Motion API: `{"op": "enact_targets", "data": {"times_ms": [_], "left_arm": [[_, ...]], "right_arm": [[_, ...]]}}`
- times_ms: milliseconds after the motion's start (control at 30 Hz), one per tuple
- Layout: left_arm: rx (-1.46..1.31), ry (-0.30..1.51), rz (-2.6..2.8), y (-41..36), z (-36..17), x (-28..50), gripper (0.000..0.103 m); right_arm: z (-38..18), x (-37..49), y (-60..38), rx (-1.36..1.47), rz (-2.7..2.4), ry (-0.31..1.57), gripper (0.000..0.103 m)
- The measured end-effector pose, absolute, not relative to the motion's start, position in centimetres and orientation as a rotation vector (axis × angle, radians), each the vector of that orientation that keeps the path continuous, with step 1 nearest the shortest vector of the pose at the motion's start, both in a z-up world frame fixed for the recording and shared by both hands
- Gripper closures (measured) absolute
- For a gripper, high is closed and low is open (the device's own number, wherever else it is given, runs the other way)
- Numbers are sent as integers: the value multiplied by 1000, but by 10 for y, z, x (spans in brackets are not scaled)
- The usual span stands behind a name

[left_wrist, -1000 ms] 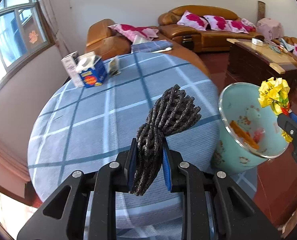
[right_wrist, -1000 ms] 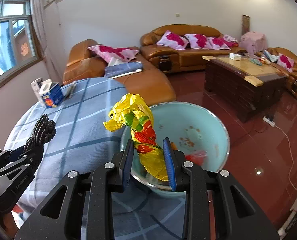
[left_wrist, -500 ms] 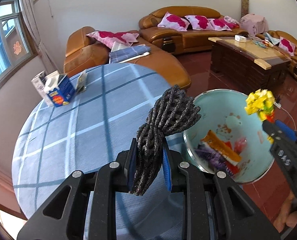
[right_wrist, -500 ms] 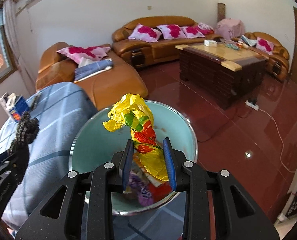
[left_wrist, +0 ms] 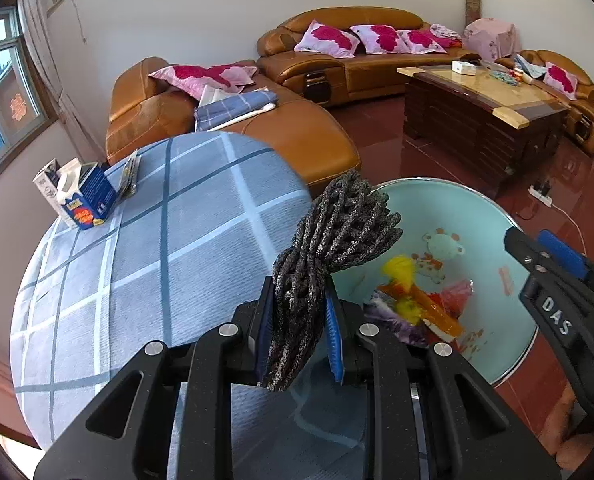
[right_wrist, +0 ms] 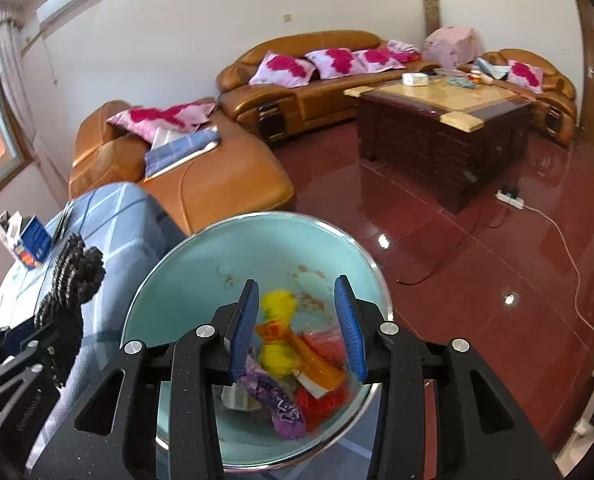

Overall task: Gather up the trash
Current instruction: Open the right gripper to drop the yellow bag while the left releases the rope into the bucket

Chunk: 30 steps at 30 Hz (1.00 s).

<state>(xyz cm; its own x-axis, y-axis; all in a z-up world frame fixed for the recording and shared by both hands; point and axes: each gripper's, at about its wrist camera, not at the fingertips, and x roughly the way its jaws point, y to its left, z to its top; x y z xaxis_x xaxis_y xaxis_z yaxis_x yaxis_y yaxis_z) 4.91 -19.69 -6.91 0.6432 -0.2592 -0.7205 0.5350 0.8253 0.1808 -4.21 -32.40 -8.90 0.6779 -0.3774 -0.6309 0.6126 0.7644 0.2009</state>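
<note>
now, step in hand: the person is dropping collected trash into the pale green basin (right_wrist: 201,280), which is sitting at the edge of the round table (left_wrist: 145,264) with the blue checked cloth; the right side's drop is looking done, the left side's is not yet done.
right gripper (right_wrist: 297,320): it is hovering over the basin, and its jaws have just been opening; they are standing apart with nothing between the blue pads.
yellow wrapper (right_wrist: 279,300): it is lying loose inside the basin, below the open jaws, among the other wrappers, an orange one (right_wrist: 317,364) and a purple one (right_wrist: 277,396).
left gripper (left_wrist: 299,332): its jaws are clamping tightly on a bundle of dark grey foam netting (left_wrist: 337,232), squeezed at its waist between the blue pads.
where the netting is: its flared top is hanging over the near rim of the basin, by my reading not yet over the middle.
next move, as a judgement: the left gripper is needing to carry on a little further over the basin and then open, so the netting is falling in and not onto the cloth.
watch for: the two grippers are working close together over one basin, so the right one is probably better drawn clear first.
left on the table: a blue carton (left_wrist: 91,196) and a white carton (left_wrist: 49,184) are standing at the far edge, likely the next pieces to collect.
</note>
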Motion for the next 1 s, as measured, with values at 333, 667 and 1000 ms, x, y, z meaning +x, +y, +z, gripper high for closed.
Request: {"op": "enact_targets", "data": {"times_ms": [333,667,1000], "left_arm": [[394,737,-528,-228,-71,48,76],[399,730,-548,-245,-72,49,36],[381,738,-497,-229,-70,50,11]], "right_arm": [[-73,-65,-342,426,-700,539,63],[-71,-78,-351,472,-747,515,63],[-62,-87,-350,491,-776,457,28]]}}
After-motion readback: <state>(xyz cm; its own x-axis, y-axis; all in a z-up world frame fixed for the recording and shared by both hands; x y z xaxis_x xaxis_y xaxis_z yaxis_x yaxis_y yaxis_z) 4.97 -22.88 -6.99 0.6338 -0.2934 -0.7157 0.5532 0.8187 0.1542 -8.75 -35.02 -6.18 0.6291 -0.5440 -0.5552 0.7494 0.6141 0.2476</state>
